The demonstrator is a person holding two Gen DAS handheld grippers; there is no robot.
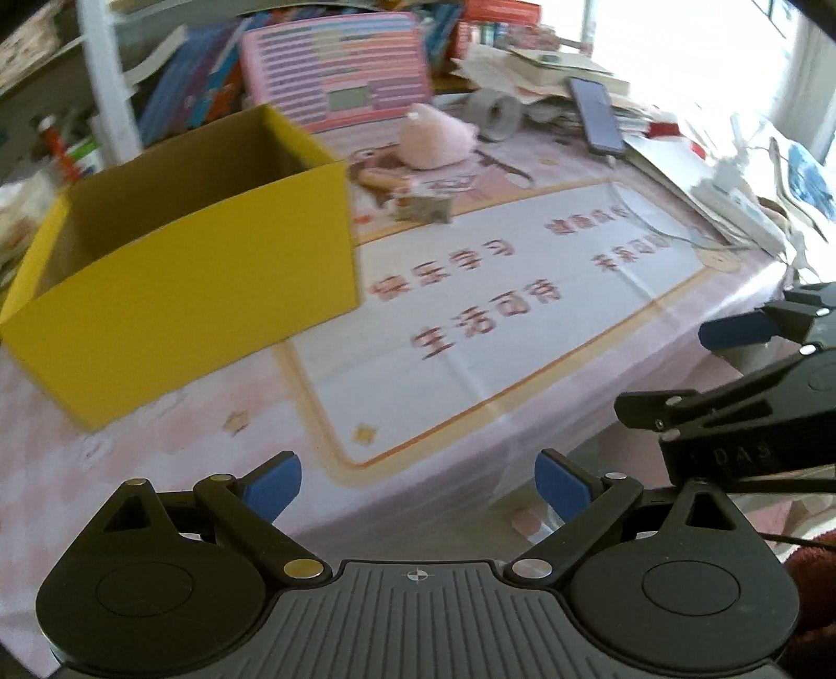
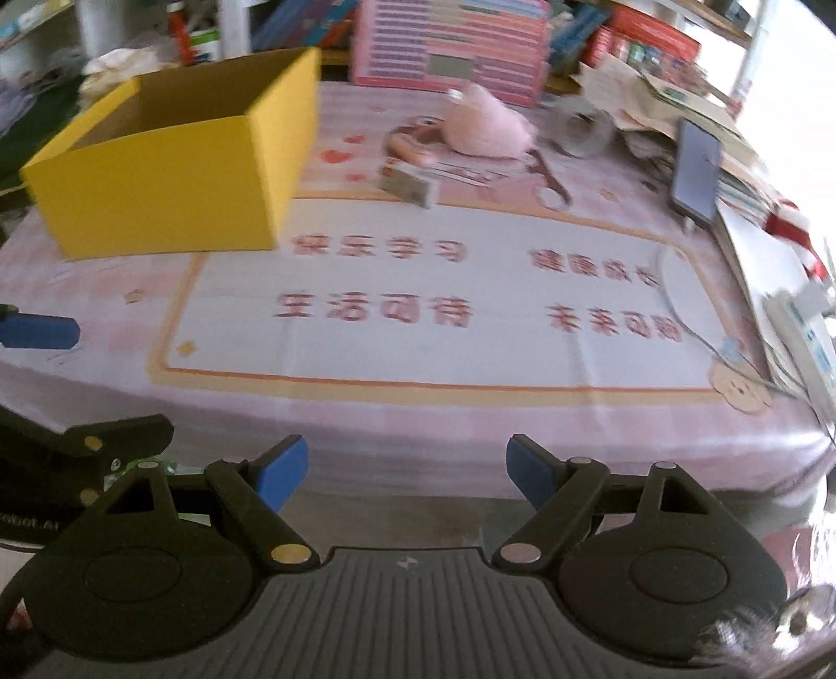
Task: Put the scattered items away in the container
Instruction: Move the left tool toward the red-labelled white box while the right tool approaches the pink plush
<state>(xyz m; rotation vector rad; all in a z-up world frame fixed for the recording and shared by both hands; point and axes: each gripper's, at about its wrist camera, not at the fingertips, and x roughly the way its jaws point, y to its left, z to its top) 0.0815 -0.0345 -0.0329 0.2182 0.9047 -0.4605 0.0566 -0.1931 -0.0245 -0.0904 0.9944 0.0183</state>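
While both grippers hang at the near edge of the table (image 2: 418, 433), nothing is held in either. Taking the yellow box (image 2: 172, 177) as the landmark, it stands open-topped at the far left on the pink printed mat (image 2: 418, 334), and what shows of its brown inside is bare.

Just right of the box, a little beyond its near corner, a small grey rectangular block (image 2: 407, 185) lies on the mat. Behind that block, farther right of the box, are a tan stick-like item (image 2: 410, 149) and a fluffy pink plush (image 2: 486, 128), the plush resting close against the stick-like item. Right of the plush a pair of scissors (image 2: 548, 180) lies flat, and beyond them a grey tape roll (image 2: 580, 128) stands on edge. Farthest right from the box, a dark phone (image 2: 695, 172) leans on a heap of papers (image 2: 658, 99).

Behind the box's far right corner a pink striped case (image 2: 449, 47) stands upright against the books.

The left gripper (image 1: 418, 488) has its blue-padded fingers spread wide apart, below and to the right of the box, over the mat's near edge. The right gripper (image 2: 407, 475) likewise has its fingers wide apart, well short of the box and every loose item. Motion blur softens both views.
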